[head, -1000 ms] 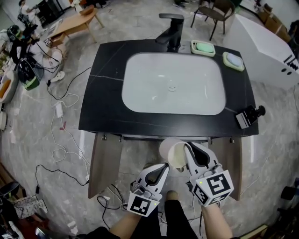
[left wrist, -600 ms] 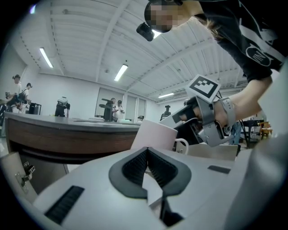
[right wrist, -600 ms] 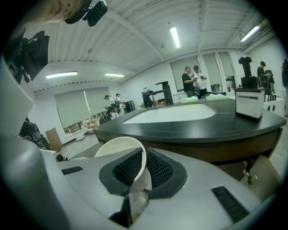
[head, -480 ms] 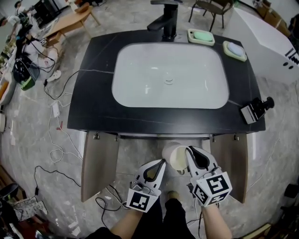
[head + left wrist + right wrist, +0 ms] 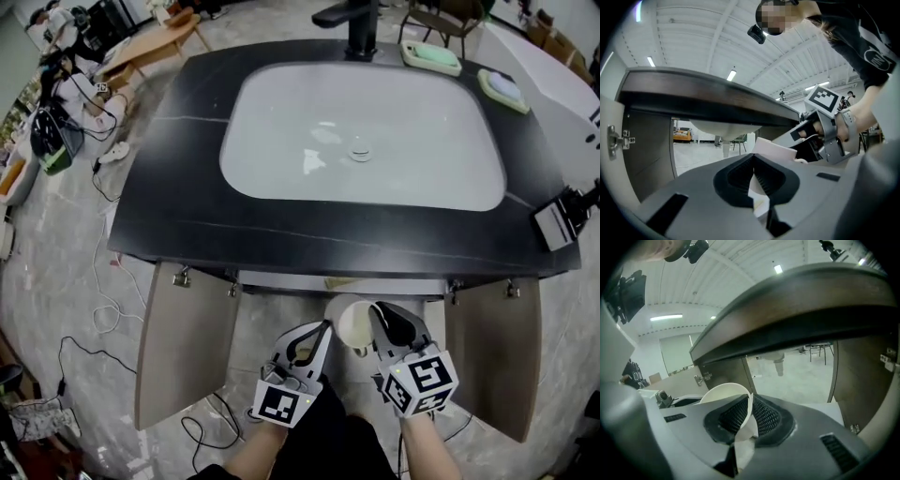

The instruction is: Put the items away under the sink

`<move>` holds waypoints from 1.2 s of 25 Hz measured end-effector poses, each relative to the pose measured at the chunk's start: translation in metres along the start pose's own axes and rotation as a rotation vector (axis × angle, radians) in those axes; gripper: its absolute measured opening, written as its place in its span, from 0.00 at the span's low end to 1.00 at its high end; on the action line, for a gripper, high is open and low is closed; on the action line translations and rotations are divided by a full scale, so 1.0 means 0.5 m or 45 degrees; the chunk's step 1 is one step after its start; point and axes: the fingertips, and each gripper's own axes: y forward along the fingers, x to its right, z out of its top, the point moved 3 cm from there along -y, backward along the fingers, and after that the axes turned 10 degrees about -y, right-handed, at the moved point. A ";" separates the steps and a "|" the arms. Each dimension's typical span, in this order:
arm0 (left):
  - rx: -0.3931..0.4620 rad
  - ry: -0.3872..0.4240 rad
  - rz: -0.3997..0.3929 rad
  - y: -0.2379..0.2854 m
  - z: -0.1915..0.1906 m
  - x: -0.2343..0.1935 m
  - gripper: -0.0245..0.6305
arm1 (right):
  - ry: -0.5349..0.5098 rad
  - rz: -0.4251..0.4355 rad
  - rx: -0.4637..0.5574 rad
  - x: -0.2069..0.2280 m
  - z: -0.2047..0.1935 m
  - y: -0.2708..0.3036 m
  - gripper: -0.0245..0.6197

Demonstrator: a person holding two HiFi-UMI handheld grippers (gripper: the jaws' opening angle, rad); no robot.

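Height has dropped since a second ago, I see: right gripper [image 5: 375,311] clamps the paper cup [image 5: 352,326], left gripper [image 5: 324,328] sits closed beside it. Black countertop [image 5: 187,216] lies ahead, cabinet doors [image 5: 187,347] open either side.

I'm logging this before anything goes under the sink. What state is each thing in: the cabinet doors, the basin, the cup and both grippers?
left cabinet door: swung open.
right cabinet door: swung open.
basin: empty.
right gripper: jaws shut on the rim of the paper cup.
paper cup: held at its rim, in front of the open cabinet.
left gripper: jaws shut.
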 end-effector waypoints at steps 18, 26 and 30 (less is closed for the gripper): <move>0.251 -0.038 0.053 0.031 -0.454 -0.172 0.05 | -0.076 0.109 0.229 0.023 -0.407 0.300 0.12; 0.247 0.046 0.157 0.020 -0.490 -0.230 0.05 | -0.145 0.141 0.215 -0.001 -0.398 0.396 0.12; 0.241 0.035 0.198 0.012 -0.507 -0.264 0.05 | -0.190 0.169 0.175 -0.021 -0.396 0.439 0.12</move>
